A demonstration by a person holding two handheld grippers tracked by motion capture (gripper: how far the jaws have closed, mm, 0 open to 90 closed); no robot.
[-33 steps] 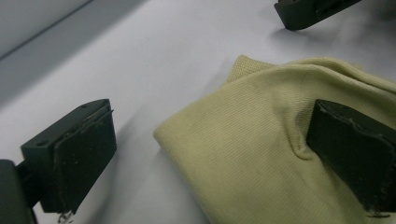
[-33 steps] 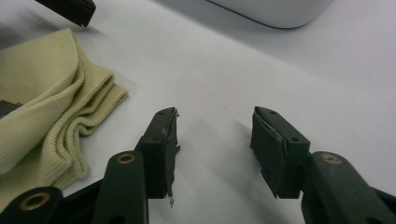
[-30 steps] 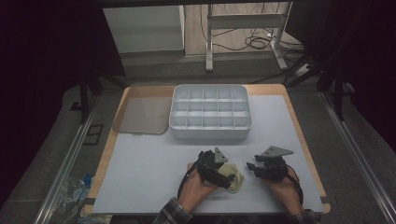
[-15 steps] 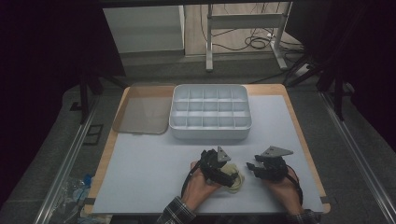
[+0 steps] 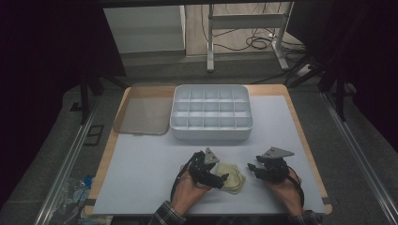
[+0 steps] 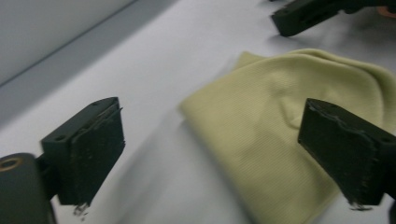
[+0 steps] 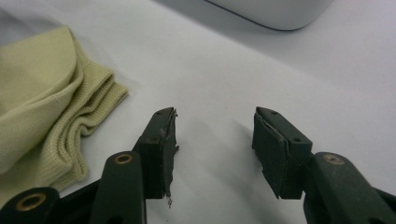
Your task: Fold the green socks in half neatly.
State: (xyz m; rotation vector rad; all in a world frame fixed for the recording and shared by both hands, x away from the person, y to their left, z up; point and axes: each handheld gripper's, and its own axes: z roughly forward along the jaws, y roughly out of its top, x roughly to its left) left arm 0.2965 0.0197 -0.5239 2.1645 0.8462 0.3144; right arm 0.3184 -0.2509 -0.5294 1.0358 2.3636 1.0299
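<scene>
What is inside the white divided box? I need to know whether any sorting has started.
The compartments of the white divided box that face the high view look bare. The floors of the nearest row are partly hidden behind its front wall.

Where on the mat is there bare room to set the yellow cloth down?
Free: the mat left of the left tool, below the lid; also right of the divided tray. Crowded: the near middle, where the cloth lies between both tools.
</scene>
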